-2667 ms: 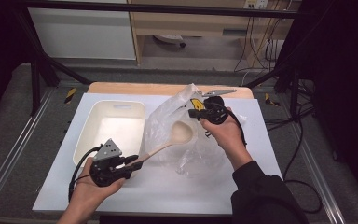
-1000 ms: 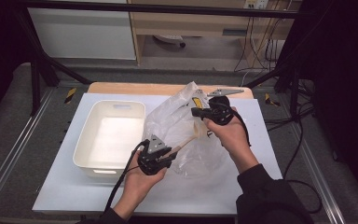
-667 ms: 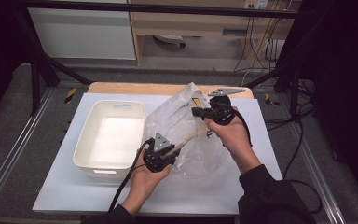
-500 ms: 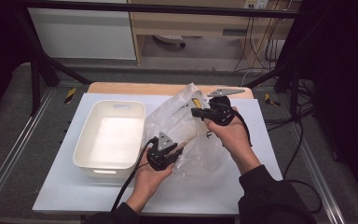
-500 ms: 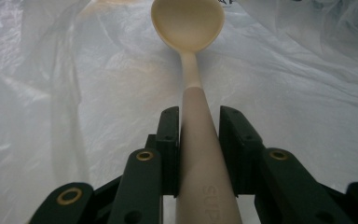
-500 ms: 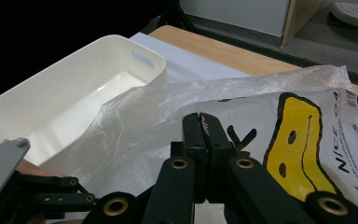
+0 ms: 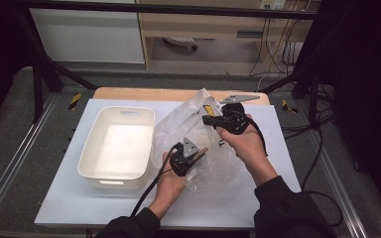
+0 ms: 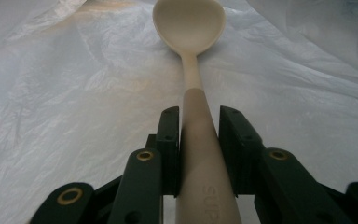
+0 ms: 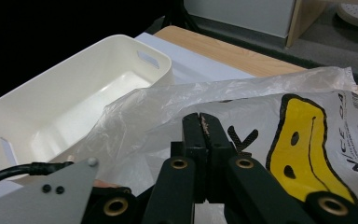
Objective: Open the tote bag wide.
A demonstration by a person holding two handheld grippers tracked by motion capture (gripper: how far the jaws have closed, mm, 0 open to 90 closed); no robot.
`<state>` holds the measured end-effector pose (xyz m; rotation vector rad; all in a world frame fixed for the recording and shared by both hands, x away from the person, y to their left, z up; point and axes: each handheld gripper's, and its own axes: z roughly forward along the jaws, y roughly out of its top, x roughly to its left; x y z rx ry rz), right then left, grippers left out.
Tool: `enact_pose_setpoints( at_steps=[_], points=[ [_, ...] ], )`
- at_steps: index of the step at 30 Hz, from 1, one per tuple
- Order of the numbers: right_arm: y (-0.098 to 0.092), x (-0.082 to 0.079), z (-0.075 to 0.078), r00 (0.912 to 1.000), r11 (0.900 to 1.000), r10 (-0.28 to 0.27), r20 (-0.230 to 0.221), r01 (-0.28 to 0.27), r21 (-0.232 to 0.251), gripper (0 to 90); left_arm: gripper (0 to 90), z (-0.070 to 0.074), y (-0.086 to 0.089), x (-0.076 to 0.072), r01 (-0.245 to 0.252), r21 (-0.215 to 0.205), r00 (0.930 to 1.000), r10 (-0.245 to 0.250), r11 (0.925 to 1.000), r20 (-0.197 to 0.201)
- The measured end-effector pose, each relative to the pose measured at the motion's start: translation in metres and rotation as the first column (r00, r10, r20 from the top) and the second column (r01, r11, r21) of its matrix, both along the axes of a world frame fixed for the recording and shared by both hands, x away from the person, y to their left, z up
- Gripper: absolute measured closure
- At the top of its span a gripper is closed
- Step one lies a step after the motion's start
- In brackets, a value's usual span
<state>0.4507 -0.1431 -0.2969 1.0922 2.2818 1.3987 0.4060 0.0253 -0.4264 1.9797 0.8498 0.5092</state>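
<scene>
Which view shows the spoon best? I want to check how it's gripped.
The left gripper view: the spoon runs from between the black jaws, handle clamped, bowl lying inside the plastic bag. The high view shows just a bit of handle at the left gripper.

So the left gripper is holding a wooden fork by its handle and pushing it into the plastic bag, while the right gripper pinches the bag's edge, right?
Not quite: it is a spoon, not a fork. The left gripper view shows its rounded bowl. The left gripper does hold its handle inside the plastic bag, and the right gripper pinches the bag's edge.

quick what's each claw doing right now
left claw: closed on the handle of the spoon, its bowl inside the plastic bag
right claw: shut, pinching the plastic bag's edge
</scene>
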Motion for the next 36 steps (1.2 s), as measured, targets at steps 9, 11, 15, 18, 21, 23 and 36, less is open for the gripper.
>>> enact_pose_setpoints(
  at_steps=[9,11,15,18,21,23,36],
  points=[
    [0.0,0.0,0.002,1.0,1.0,0.006,0.004,-0.006,0.005,90.0,70.0,0.003,-0.009,0.005,0.008,-0.002,0.9987,-0.008,1.0,0.05],
    [-0.001,0.0,0.003,1.0,1.0,0.006,0.005,-0.006,0.005,90.0,70.0,0.002,-0.011,0.007,0.009,-0.005,0.9984,-0.009,0.9999,0.056],
    [-0.001,0.0,0.006,0.9999,1.0,0.007,0.01,-0.007,0.01,90.0,70.1,-0.004,-0.014,0.01,0.005,0.018,0.9983,-0.007,0.9998,0.059],
    [-0.002,-0.001,0.009,0.9999,1.0,0.007,0.014,-0.007,0.013,90.0,70.1,-0.007,-0.016,0.012,-0.003,0.017,0.9982,0.002,0.9999,0.06],
    [-0.003,-0.001,0.013,0.9998,1.0,0.003,0.018,-0.004,0.018,90.0,70.1,-0.01,-0.017,0.014,-0.003,0.011,0.9977,0.002,0.9999,0.067],
    [-0.003,-0.001,0.015,0.9997,1.0,0.003,0.023,-0.004,0.021,90.0,70.1,-0.012,-0.018,0.015,-0.004,0.007,0.9973,0.004,1.0,0.073],
    [0.001,-0.003,0.018,0.9995,1.0,0.015,0.029,-0.016,0.02,90.0,70.3,-0.01,-0.02,0.019,-0.002,0.0,0.9939,0.002,1.0,0.11]
  ],
)
